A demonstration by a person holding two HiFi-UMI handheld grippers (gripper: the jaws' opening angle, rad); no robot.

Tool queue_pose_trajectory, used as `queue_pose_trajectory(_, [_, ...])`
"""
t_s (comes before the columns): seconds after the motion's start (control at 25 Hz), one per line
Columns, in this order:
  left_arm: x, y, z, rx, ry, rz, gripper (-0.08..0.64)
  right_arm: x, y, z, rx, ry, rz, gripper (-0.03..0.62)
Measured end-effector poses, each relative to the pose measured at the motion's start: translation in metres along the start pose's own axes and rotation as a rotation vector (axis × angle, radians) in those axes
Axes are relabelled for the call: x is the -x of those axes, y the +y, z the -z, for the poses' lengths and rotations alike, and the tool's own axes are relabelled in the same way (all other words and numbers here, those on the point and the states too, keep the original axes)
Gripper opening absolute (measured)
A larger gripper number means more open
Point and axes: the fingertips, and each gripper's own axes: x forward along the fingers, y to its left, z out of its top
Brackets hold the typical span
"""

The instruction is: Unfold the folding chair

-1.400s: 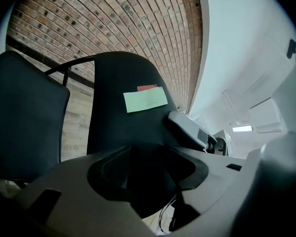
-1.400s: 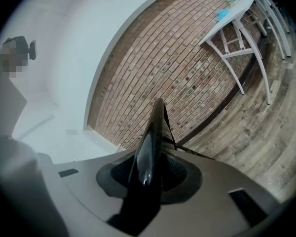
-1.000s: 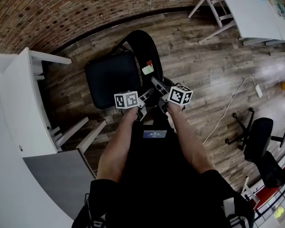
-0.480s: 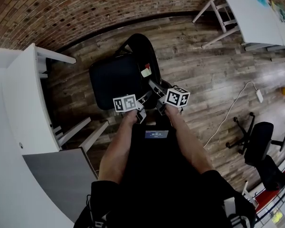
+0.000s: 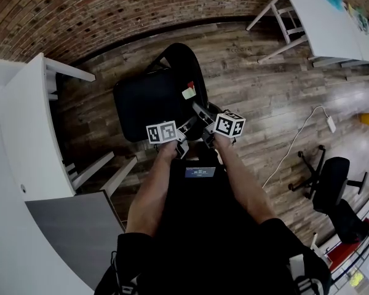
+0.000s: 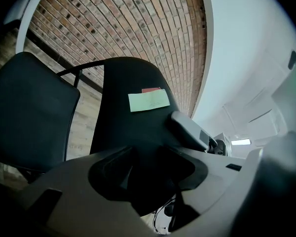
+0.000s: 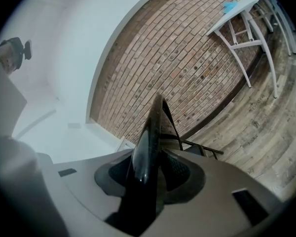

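Note:
The black folding chair stands open on the wood floor, its seat (image 5: 149, 102) flat and its backrest (image 5: 187, 72) upright with a pale label (image 5: 189, 93). Both grippers are at the backrest's near top edge. My left gripper (image 5: 186, 134) sits at the left; in its own view the backrest (image 6: 133, 98) fills the front and its jaws (image 6: 148, 177) stand wide, with no pad seen pressing. My right gripper (image 5: 203, 118) straddles the rim: the backrest (image 7: 149, 147) runs edge-on between its jaws (image 7: 150, 177), which have just been opening.
White tables stand at the left (image 5: 24, 134) and the top right (image 5: 323, 11). A brick wall (image 5: 111, 11) lies beyond the chair. A black office chair (image 5: 332, 177) and a white cable (image 5: 295, 146) are on the floor at the right.
The view has shifted slightly. Both grippers keep their places at the backrest's edge, and the chair stands as before.

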Motion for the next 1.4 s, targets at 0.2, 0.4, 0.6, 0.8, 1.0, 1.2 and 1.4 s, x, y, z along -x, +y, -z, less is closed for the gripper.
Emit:
queue_pose_trajectory(0.2, [-0.001, 0.0, 0.0, -0.006, 0.016, 0.005, 0.216, 0.0, 0.0, 0.001, -0.015, 0.011, -0.018, 0.146])
queue_pose_trajectory(0.4, [-0.001, -0.001, 0.001, -0.012, 0.03, 0.01, 0.216, 0.0, 0.0, 0.001, -0.016, 0.016, -0.023, 0.146])
queue_pose_trajectory(0.6, [-0.001, -0.003, -0.001, -0.025, 0.045, 0.017, 0.216, 0.002, 0.0, 0.001, -0.037, 0.054, -0.035, 0.146])
queue_pose_trajectory(0.8, [-0.001, -0.004, -0.004, -0.046, 0.052, 0.028, 0.216, 0.005, -0.002, -0.001, -0.029, 0.168, -0.018, 0.146])
queue_pose_trajectory(1.0, [-0.001, -0.011, -0.001, -0.07, 0.06, 0.06, 0.216, 0.023, 0.001, -0.012, -0.027, 0.183, 0.014, 0.146])
queue_pose_trajectory(1.2, [-0.002, -0.018, -0.001, -0.076, 0.059, 0.096, 0.216, 0.051, 0.0, -0.037, -0.073, 0.091, 0.064, 0.146])
queue_pose_trajectory(1.4, [-0.004, -0.013, 0.0, -0.056, 0.042, 0.111, 0.216, 0.066, -0.001, -0.039, -0.074, 0.063, 0.095, 0.146])
